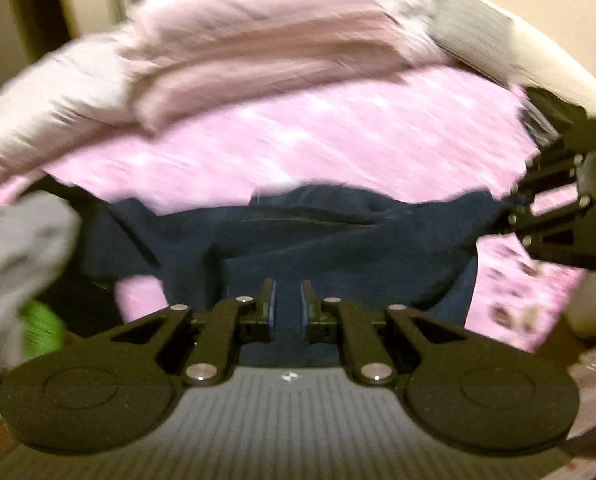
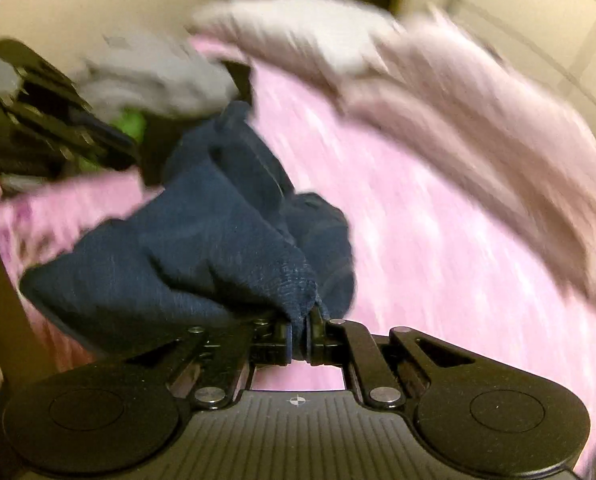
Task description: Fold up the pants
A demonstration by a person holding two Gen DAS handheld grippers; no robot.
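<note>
Both views were blurred. The left gripper (image 1: 289, 300) was pinching dark blue pants (image 1: 337, 248) between its nearly closed jaws. The right gripper (image 2: 298, 340) had its jaws pressed together on a bunched edge of the same pants (image 2: 202, 248). The pants hung between the two grippers above a pink bedsheet (image 1: 337, 140), with a pale folded blanket (image 1: 238, 52) behind

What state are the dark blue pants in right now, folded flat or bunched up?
Bunched up, not folded: the pants hang crumpled between the right gripper and left gripper, both shut on the fabric.
</note>
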